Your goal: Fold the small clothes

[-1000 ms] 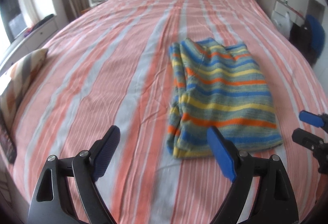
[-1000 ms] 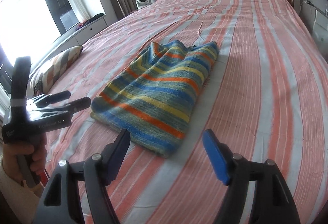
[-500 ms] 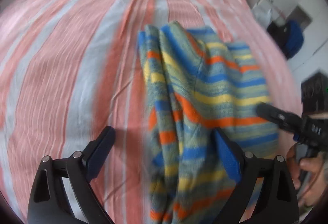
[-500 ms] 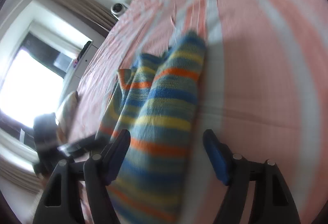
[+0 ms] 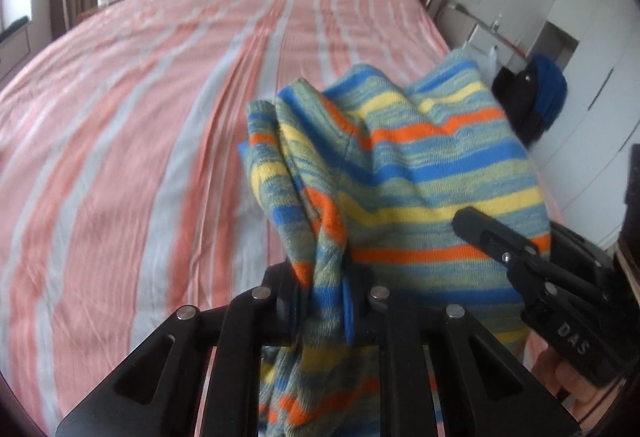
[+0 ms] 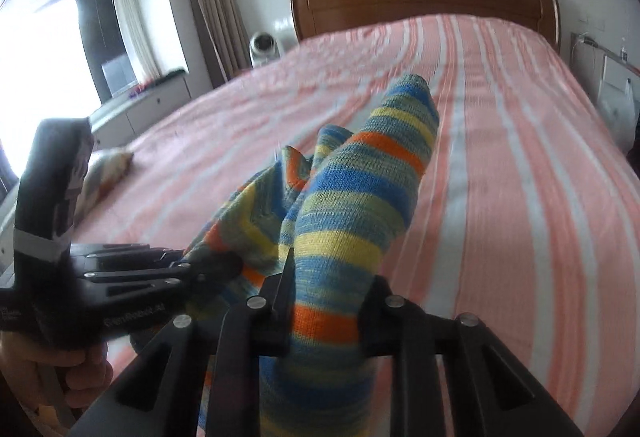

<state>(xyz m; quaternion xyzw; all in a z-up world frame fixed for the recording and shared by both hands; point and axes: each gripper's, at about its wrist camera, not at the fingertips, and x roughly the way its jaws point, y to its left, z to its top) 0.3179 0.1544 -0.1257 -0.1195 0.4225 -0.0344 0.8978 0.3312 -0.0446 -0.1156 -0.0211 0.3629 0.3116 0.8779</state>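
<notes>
So we've got the sweater (image 5: 420, 173) pinched at two spots, left gripper (image 5: 326, 301) clamped on one bunched edge, right gripper (image 6: 324, 317) clamped on another. It's lifted off the bed (image 5: 140, 117), hanging over the near edge.

What worries us: the knit is thick and wadded between the jaws, so we're probably holding several layers at once. If the layers slide, one side drops and the fold goes crooked. Pulling the grippers apart too hard could stretch the knit or yank it free. It could also slide off the near edge when laid down.
</notes>
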